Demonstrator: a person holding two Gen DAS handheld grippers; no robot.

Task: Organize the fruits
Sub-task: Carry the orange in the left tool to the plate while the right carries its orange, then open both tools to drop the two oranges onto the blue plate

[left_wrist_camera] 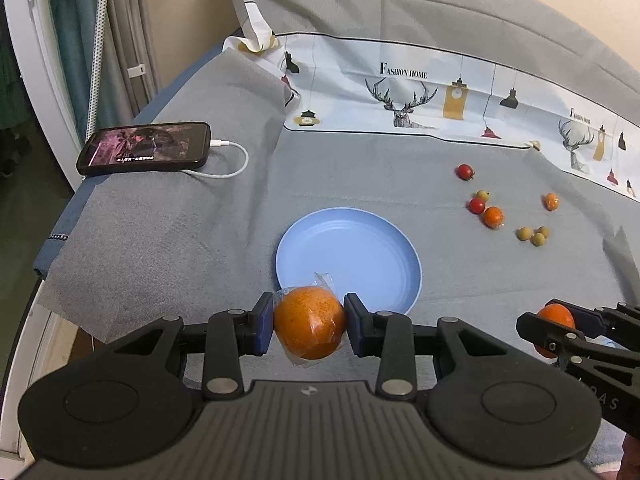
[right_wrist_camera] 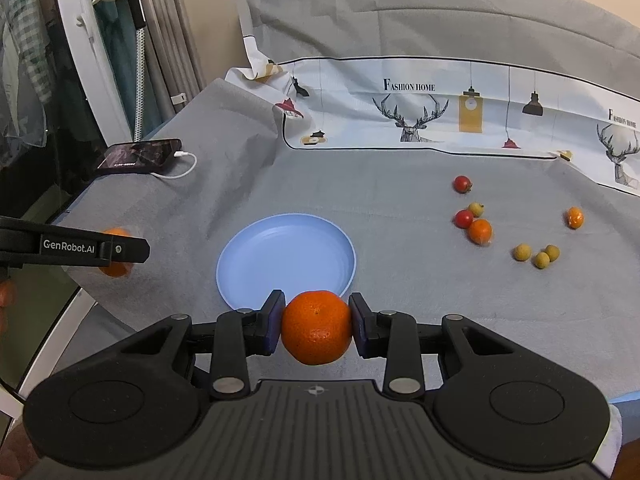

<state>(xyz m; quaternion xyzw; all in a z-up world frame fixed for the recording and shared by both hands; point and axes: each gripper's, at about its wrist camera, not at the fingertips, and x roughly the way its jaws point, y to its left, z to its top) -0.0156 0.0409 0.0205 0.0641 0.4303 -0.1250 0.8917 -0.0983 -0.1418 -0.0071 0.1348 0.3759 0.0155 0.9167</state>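
Both claws are closed on fruit above the plate's near rim. A wrapped orange point(left_wrist_camera: 310, 322) is held by the left claw point(left_wrist_camera: 309, 322); a bare orange point(right_wrist_camera: 317, 333) is held by the right claw point(right_wrist_camera: 317, 330). The blue plate point(left_wrist_camera: 360, 248) lies empty on the bed. Small fruits point(left_wrist_camera: 486, 210) are scattered well to its right. Slippage may be caused by the loose film, and a roll off the shallow rim by an early release.
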